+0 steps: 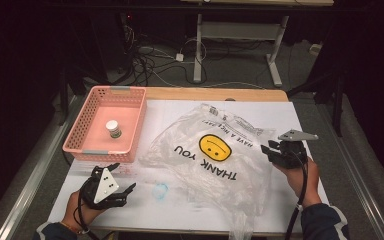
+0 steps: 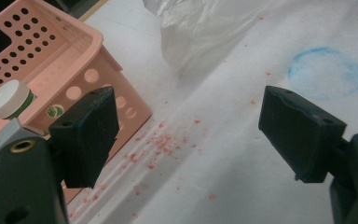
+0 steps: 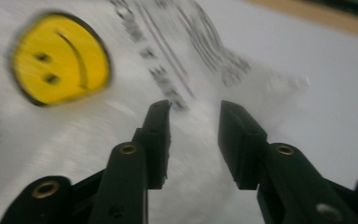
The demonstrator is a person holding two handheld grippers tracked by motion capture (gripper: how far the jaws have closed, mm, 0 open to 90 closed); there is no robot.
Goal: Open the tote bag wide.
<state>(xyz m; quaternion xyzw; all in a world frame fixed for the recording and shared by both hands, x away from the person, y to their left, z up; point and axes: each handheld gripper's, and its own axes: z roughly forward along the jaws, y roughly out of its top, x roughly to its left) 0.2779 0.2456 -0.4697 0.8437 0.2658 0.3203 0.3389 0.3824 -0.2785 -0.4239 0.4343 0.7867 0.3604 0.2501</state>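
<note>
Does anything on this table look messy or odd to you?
Yes. Reddish specks are scattered on the white table cover beside the pink basket, and a smudged blue ring stains it nearby. The plastic bag lies crumpled, its print upside down from the high view.

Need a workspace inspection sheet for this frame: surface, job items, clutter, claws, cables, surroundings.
Surface: white sheet on a wooden table; a blue ring stain and red specks on the sheet.
Job's things: clear bag with a yellow smiley, lying crumpled on the sheet.
Clutter: pink basket at the table's left, a white-capped bottle inside.
Grippers: left claw open over bare sheet near the basket; right claw open at the bag's right edge, with bag film between the jaws, not pinched.
Cables: one trails from the right claw along the forearm.
Surroundings: dark room, desk frame and floor cables behind the table.
</note>
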